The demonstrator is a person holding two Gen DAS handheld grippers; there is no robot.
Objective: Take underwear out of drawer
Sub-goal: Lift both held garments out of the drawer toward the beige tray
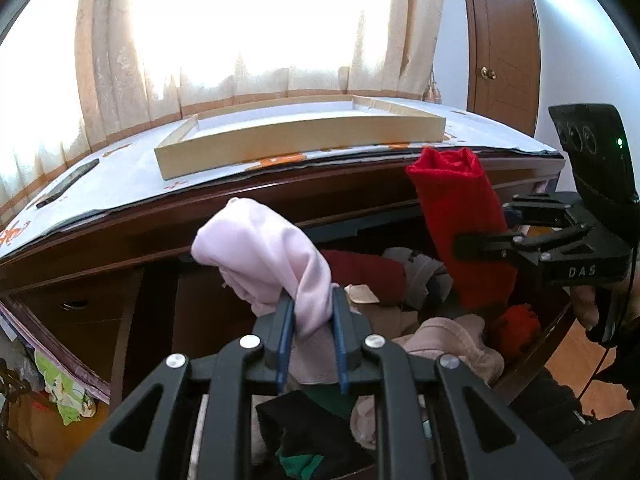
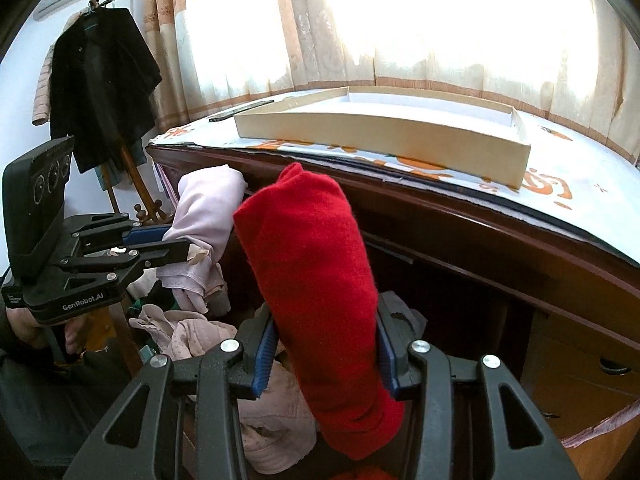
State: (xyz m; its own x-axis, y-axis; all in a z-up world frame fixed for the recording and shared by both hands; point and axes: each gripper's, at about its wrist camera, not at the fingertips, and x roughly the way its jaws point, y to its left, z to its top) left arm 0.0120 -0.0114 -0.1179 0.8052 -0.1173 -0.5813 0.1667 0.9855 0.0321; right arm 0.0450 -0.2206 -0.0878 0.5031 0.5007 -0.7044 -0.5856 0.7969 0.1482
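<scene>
My left gripper (image 1: pixel 311 300) is shut on a pale pink garment (image 1: pixel 264 256), lifted above the open drawer (image 1: pixel 532 344). In the right wrist view the same left gripper (image 2: pixel 188 246) pinches the pink garment (image 2: pixel 208 208) from the left. My right gripper (image 2: pixel 326 320) is shut on a folded red garment (image 2: pixel 308 264) that stands upright between the blue pads. From the left wrist view the red garment (image 1: pixel 460 220) and the right gripper (image 1: pixel 460 246) sit at the right, over the drawer. More clothes (image 1: pixel 452 340) lie heaped in the drawer below.
A shallow cardboard tray (image 1: pixel 304 136) rests on the patterned cover of the dresser top (image 2: pixel 560 208). Curtains hang behind it. A coat rack with a dark coat (image 2: pixel 104 84) stands at the left, a wooden door (image 1: pixel 504 40) at the right. A lower drawer front (image 2: pixel 592 364) is shut.
</scene>
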